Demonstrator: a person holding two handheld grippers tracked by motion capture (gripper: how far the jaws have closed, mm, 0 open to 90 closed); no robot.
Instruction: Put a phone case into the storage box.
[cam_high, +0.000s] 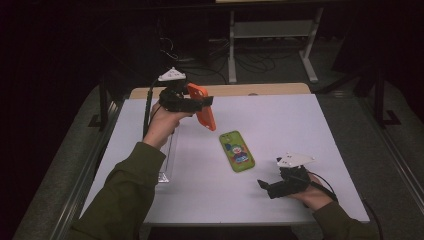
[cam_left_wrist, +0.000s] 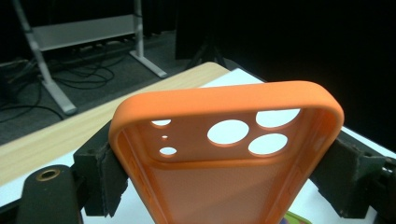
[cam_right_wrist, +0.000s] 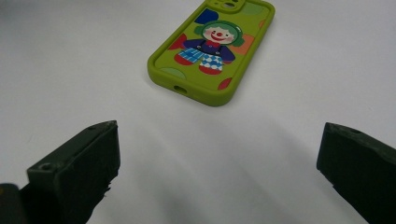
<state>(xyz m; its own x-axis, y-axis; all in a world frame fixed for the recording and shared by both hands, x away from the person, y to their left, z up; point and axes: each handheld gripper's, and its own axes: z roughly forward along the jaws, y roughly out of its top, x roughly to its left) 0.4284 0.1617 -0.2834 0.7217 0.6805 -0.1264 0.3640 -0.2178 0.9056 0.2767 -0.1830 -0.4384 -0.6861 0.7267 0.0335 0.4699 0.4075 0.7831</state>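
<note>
Orange phone case (cam_high: 202, 106) held off the table, tilted, clamped across its sides by the left gripper (cam_high: 192, 102); left forearm raised over the table's far left. Green clown case (cam_high: 236, 150) lies flat mid-table (cam_high: 300, 125). Right gripper (cam_high: 272, 187) low near the front edge, jaws wide, holding nothing, pointing at the green case.

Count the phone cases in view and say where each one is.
2. The orange phone case is clamped in the left gripper, above the table; the green clown phone case lies flat mid-table.
</note>
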